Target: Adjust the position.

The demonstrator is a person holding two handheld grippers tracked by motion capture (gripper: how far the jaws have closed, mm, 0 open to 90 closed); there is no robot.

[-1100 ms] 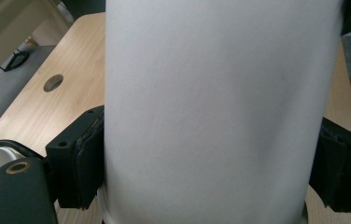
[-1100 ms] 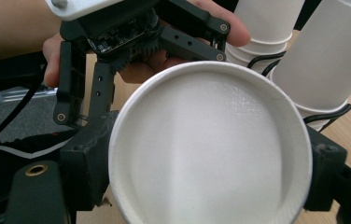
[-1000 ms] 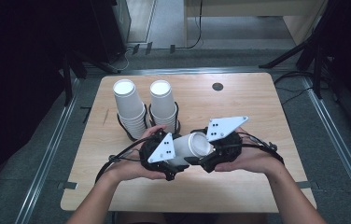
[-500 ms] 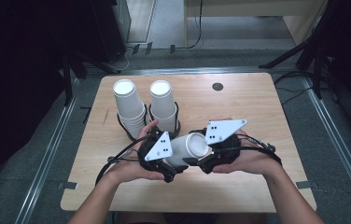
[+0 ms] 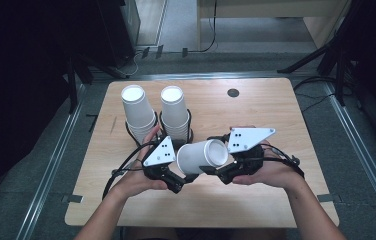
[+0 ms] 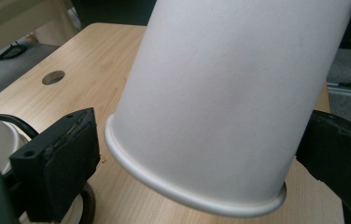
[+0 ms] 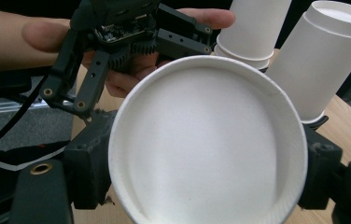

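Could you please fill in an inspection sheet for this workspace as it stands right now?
Surface: wooden table, with a round hole near its far edge.
Job's things: a white paper cup held on its side between the two grippers; two upside-down cup stacks in black ring holders.
Clutter: nothing seen.
Grippers: right gripper jaws press the cup's base end; left gripper jaws flank its rim, contact unclear.
Cables: black cables trail from both grippers.
Surroundings: dark floor, metal rails, stand legs.

white paper cup (image 7: 206,144) clamped between black jaws, two cup stacks (image 7: 304,60) beyond
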